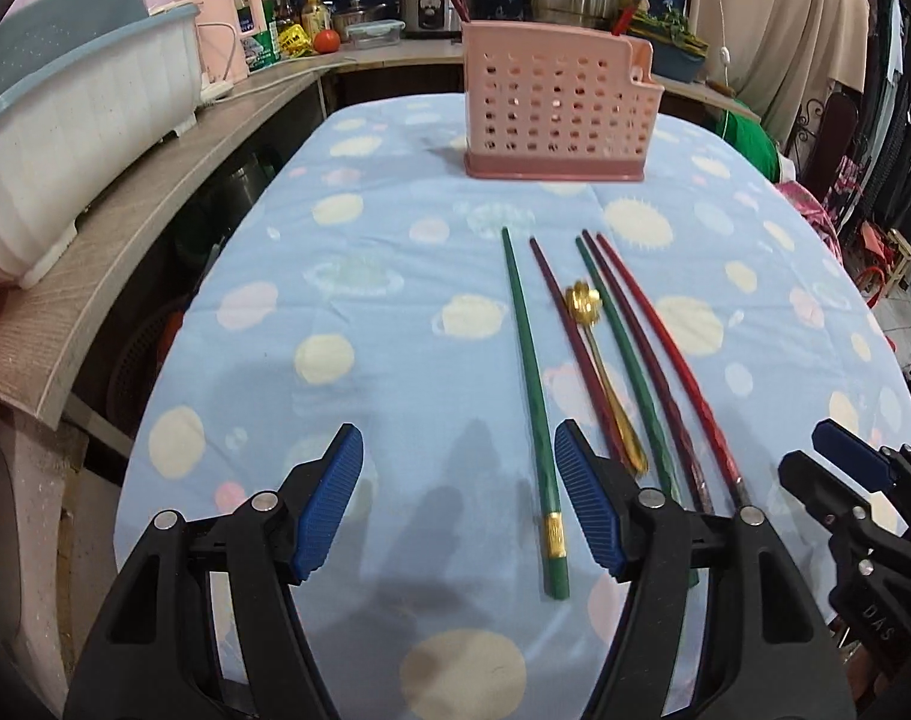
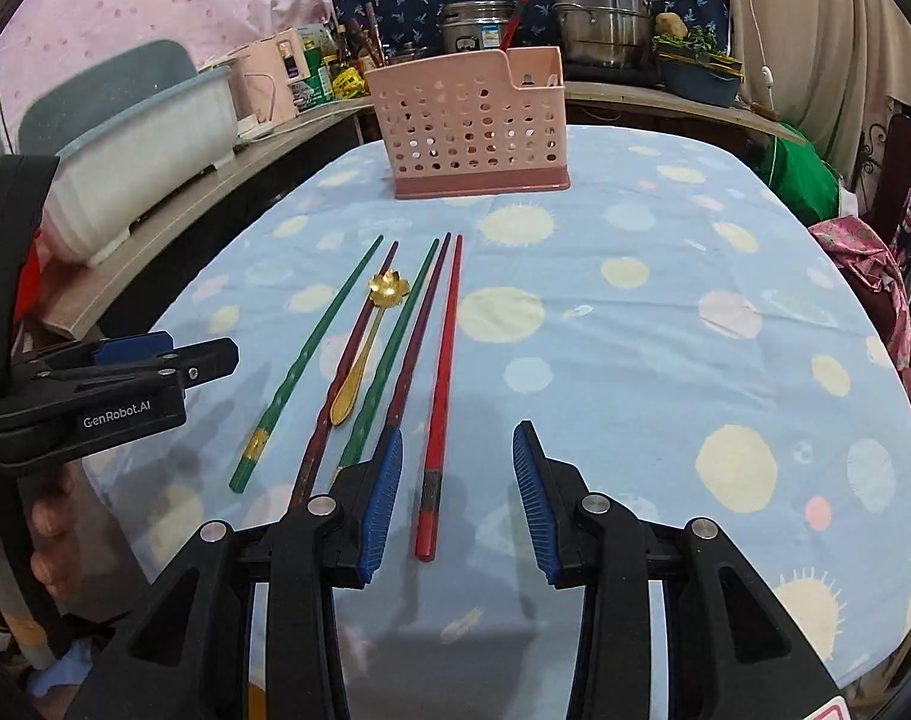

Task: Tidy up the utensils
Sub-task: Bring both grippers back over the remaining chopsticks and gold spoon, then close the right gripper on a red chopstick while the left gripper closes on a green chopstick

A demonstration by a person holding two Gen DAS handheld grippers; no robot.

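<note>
Several chopsticks lie side by side on the blue tablecloth [image 1: 365, 324]: a green one [image 1: 530, 396] at left, dark red ones [image 1: 566, 324], another green one [image 1: 623, 354] and a bright red one [image 2: 440, 396]. A gold flower-bowl spoon [image 1: 599, 354] lies among them, also in the right wrist view [image 2: 365, 342]. A pink perforated utensil holder [image 1: 554, 108] stands at the table's far end, with utensils in it. My left gripper [image 1: 458, 504] is open and empty, the green chopstick's handle between its jaws. My right gripper [image 2: 458, 498] is open and empty over the red chopstick's handle.
A wooden shelf [image 1: 125, 222] runs along the left with a white and blue dish rack [image 1: 77, 120]. Pots, a rice cooker [image 1: 437, 0], bottles and a tomato stand on the back counter. Clothes hang at the right.
</note>
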